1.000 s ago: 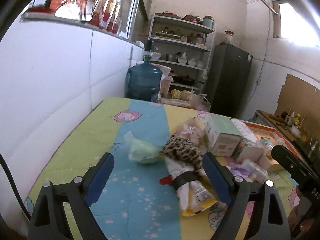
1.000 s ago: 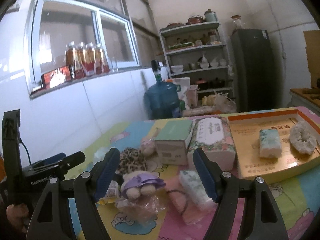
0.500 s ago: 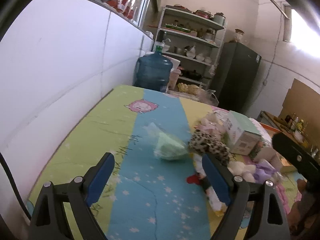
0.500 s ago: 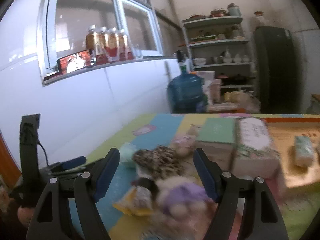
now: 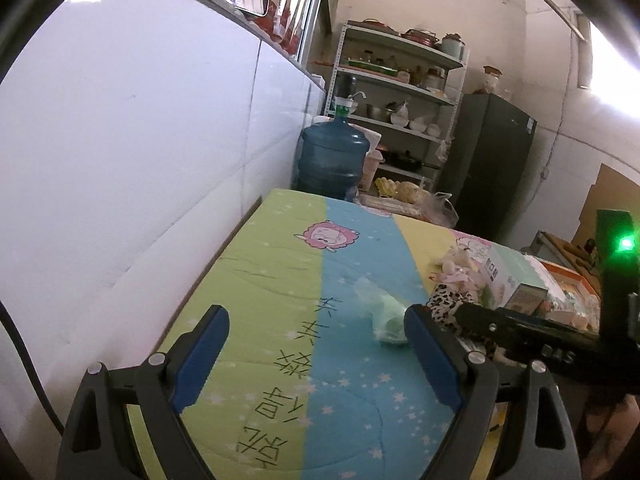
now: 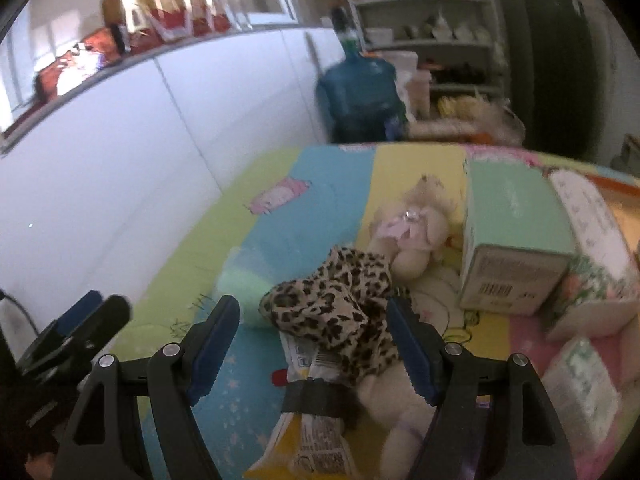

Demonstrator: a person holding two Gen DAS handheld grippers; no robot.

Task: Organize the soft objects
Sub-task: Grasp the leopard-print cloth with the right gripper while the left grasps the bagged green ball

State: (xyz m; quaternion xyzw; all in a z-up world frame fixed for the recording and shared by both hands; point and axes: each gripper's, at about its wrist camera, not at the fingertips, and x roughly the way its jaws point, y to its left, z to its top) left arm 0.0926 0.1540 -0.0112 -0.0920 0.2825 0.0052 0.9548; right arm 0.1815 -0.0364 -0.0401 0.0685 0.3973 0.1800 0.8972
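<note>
Now the right gripper (image 6: 312,344) has swung left over the leopard-print plush (image 6: 336,312).

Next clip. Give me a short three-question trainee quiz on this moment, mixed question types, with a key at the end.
1. True or false: the right gripper is shut on the leopard-print soft item.
2. Multiple choice: the pale green bagged item lies on which stripe of the mat? A) green B) blue C) pink
3. Short answer: what stands just right of the cream plush toy in the right wrist view?

Key
1. False: its jaws are open, with the item between them.
2. B
3. A mint-green box.
</note>
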